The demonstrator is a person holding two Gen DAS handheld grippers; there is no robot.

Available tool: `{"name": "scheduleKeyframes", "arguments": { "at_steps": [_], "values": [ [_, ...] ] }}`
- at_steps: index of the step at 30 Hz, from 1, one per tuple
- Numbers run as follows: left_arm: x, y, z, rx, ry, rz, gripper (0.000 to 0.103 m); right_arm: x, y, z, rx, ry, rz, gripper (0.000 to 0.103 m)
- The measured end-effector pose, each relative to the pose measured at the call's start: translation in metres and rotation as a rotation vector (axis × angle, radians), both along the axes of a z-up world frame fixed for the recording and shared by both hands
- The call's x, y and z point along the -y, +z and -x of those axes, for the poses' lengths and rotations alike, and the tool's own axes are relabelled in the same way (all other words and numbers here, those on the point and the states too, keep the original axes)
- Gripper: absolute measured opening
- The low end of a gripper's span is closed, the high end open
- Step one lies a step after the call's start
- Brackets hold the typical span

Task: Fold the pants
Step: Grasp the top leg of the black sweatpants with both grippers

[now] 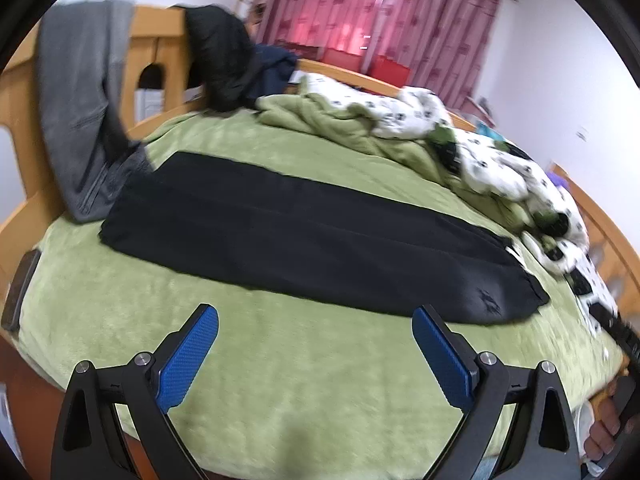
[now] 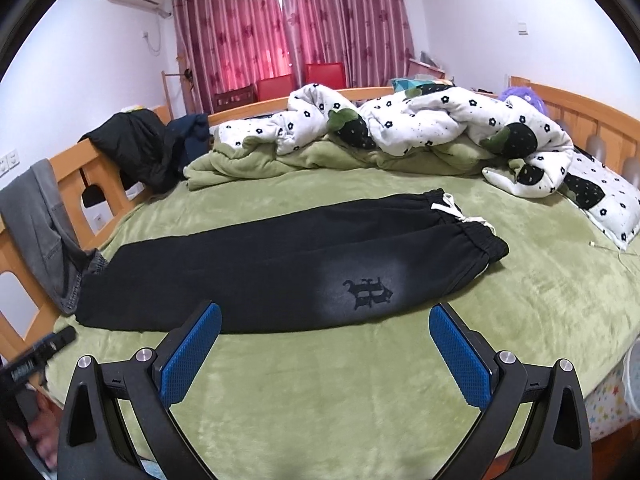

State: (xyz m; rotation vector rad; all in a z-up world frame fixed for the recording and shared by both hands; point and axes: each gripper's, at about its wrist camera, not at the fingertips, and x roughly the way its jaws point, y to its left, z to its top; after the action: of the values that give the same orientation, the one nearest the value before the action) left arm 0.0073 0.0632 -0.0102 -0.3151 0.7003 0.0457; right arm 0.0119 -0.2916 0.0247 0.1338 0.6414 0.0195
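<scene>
Jaws of left gripper (image 1: 316,316) and right gripper (image 2: 325,314) wide apart, empty, above pants (image 2: 256,264).

Both wrists low, sharing black pants (image 1: 312,236)

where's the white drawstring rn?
Right wrist view, right of centre: white drawstring lies at the waistband of the black sweatpants, on the green fleece blanket, near the floral duvet.

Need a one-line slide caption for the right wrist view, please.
Open right hand-held gripper poised above green blanket, facing black pants laid lengthwise, one leg over the other.
</scene>
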Motion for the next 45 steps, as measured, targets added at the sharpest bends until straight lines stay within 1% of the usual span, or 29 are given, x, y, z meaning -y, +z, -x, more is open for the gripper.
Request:
{"name": "scheduleKeyframes", "arguments": {
  "at_steps": [1,3,4,5,8,11,13,15,16,17,19,21,22,24,27,30,31,32,33,34,35,36,37,38,39,40,41,43,45],
  "values": [
    [-0.010,-0.005,-0.006,-0.005,0.018,0.013,0.097,0.007,-0.009,-0.010,-0.030,0.006,-0.009,0.101],
    [-0.025,-0.014,-0.017,-0.018,0.053,0.014,0.097,0.017,-0.025,-0.027,-0.071,0.024,-0.037,0.100],
    [-0.031,-0.020,-0.023,-0.028,0.053,0.011,0.097,0.023,-0.037,-0.038,-0.104,0.049,-0.059,0.094],
    [-0.037,-0.028,-0.034,-0.054,0.048,-0.010,0.097,0.028,-0.048,-0.047,-0.127,0.058,-0.071,0.088],
    [-0.050,-0.052,-0.056,-0.114,0.051,-0.054,0.097,0.036,-0.078,-0.066,-0.167,0.008,-0.062,0.087],
    [-0.061,-0.072,-0.068,-0.128,0.060,-0.034,0.097,0.042,-0.108,-0.087,-0.207,-0.002,-0.044,0.087],
    [-0.070,-0.090,-0.079,-0.144,0.064,0.000,0.097,0.046,-0.130,-0.098,-0.236,-0.009,-0.041,0.087],
    [-0.074,-0.102,-0.086,-0.152,0.065,0.024,0.097,0.049,-0.145,-0.109,-0.281,0.015,-0.067,0.083],
    [-0.075,-0.107,-0.088,-0.154,0.068,0.032,0.097,0.053,-0.156,-0.116,-0.306,0.032,-0.094,0.076],
    [-0.080,-0.114,-0.094,-0.156,0.075,0.046,0.097,0.055,-0.163,-0.119,-0.312,0.032,-0.106,0.070],
    [-0.084,-0.124,-0.100,-0.165,0.084,0.069,0.097,0.060,-0.174,-0.126,-0.322,0.016,-0.117,0.069],
    [-0.092,-0.137,-0.107,-0.172,0.093,0.123,0.097,0.067,-0.183,-0.132,-0.327,0.005,-0.135,0.067],
    [-0.096,-0.142,-0.109,-0.166,0.106,0.156,0.097,0.071,-0.185,-0.133,-0.318,-0.002,-0.151,0.065],
    [-0.102,-0.150,-0.113,-0.146,0.126,0.203,0.097,0.080,-0.186,-0.135,-0.289,-0.008,-0.194,0.064],
    [-0.106,-0.156,-0.119,-0.117,0.144,0.224,0.097,0.092,-0.188,-0.142,-0.277,-0.025,-0.253,0.064],
    [-0.107,-0.158,-0.130,-0.118,0.153,0.230,0.097,0.100,-0.192,-0.155,-0.269,-0.035,-0.311,0.065],
    [-0.108,-0.158,-0.133,-0.125,0.156,0.230,0.093,0.100,-0.192,-0.158,-0.267,-0.039,-0.325,0.065],
    [-0.109,-0.158,-0.136,-0.136,0.165,0.224,0.086,0.102,-0.193,-0.164,-0.266,-0.051,-0.343,0.065],
    [-0.110,-0.158,-0.139,-0.150,0.182,0.206,0.082,0.103,-0.193,-0.169,-0.267,-0.063,-0.354,0.065],
    [-0.111,-0.157,-0.142,-0.159,0.193,0.195,0.069,0.103,-0.193,-0.175,-0.269,-0.084,-0.363,0.063],
    [-0.111,-0.156,-0.145,-0.164,0.198,0.190,0.056,0.102,-0.192,-0.181,-0.276,-0.103,-0.355,0.053],
    [-0.114,-0.155,-0.148,-0.173,0.211,0.185,0.047,0.099,-0.190,-0.185,-0.283,-0.111,-0.345,0.045],
    [-0.118,-0.153,-0.148,-0.179,0.221,0.186,0.025,0.096,-0.186,-0.191,-0.288,-0.108,-0.327,0.026],
    [-0.124,-0.151,-0.147,-0.179,0.232,0.194,0.016,0.093,-0.181,-0.193,-0.280,-0.107,-0.320,0.020],
    [-0.131,-0.146,-0.146,-0.159,0.227,0.230,0.017,0.092,-0.175,-0.194,-0.265,-0.107,-0.314,0.019],
    [-0.137,-0.138,-0.143,-0.119,0.215,0.266,0.017,0.090,-0.166,-0.193,-0.236,-0.096,-0.307,0.018],
    [-0.140,-0.130,-0.141,-0.078,0.205,0.272,0.016,0.088,-0.154,-0.193,-0.195,-0.072,-0.297,0.017],
    [-0.140,-0.114,-0.142,-0.010,0.185,0.248,0.015,0.084,-0.137,-0.198,-0.151,-0.042,-0.274,0.016],
    [-0.139,-0.100,-0.150,0.024,0.164,0.214,0.014,0.081,-0.124,-0.208,-0.126,-0.018,-0.267,0.016]
  ]
}}
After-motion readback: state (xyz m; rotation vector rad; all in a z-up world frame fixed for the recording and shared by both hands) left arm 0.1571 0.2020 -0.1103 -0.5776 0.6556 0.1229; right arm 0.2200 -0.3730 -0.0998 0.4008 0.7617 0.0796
